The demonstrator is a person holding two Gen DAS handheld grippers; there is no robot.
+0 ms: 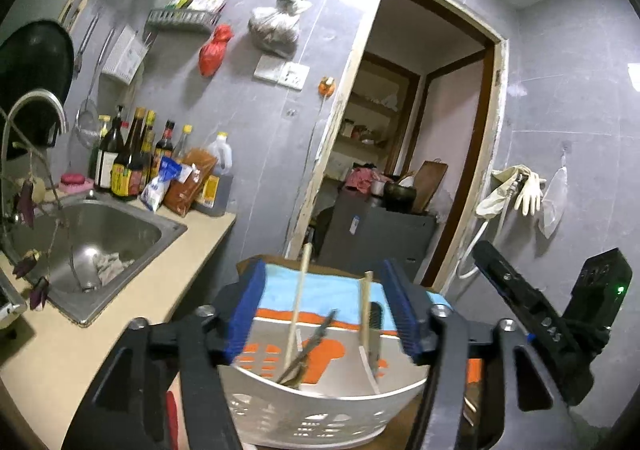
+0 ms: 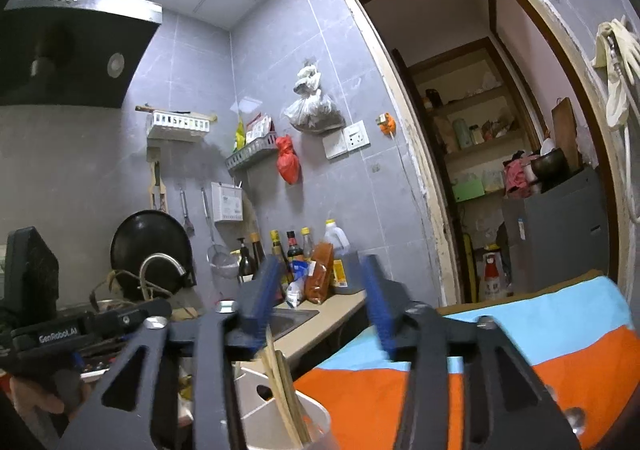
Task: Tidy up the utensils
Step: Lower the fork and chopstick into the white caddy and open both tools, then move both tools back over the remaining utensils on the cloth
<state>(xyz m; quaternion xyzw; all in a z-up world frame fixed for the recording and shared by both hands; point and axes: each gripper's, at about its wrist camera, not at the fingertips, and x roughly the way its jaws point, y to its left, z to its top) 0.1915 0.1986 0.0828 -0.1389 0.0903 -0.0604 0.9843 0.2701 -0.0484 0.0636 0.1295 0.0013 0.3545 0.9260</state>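
A white slotted utensil holder (image 1: 320, 410) stands just below and in front of my left gripper (image 1: 320, 314), on a blue and orange cloth (image 1: 320, 290). In it stand wooden chopsticks (image 1: 298, 306), another wooden stick (image 1: 365, 310) and a dark metal utensil (image 1: 308, 350). My left gripper is open and empty above the holder. My right gripper (image 2: 320, 302) is open and empty; the holder (image 2: 276, 406) with chopsticks (image 2: 284, 394) sits below its left finger. The right gripper's body (image 1: 540, 322) shows at the right of the left wrist view, and the left gripper's body (image 2: 52, 330) at the left of the right wrist view.
A steel sink (image 1: 100, 238) with a faucet (image 1: 36, 106) is set in the beige counter (image 1: 60, 350) on the left. Sauce bottles (image 1: 128, 158) stand at the wall. A black wok (image 2: 152, 250) leans behind the sink. An open doorway (image 2: 500, 130) is ahead.
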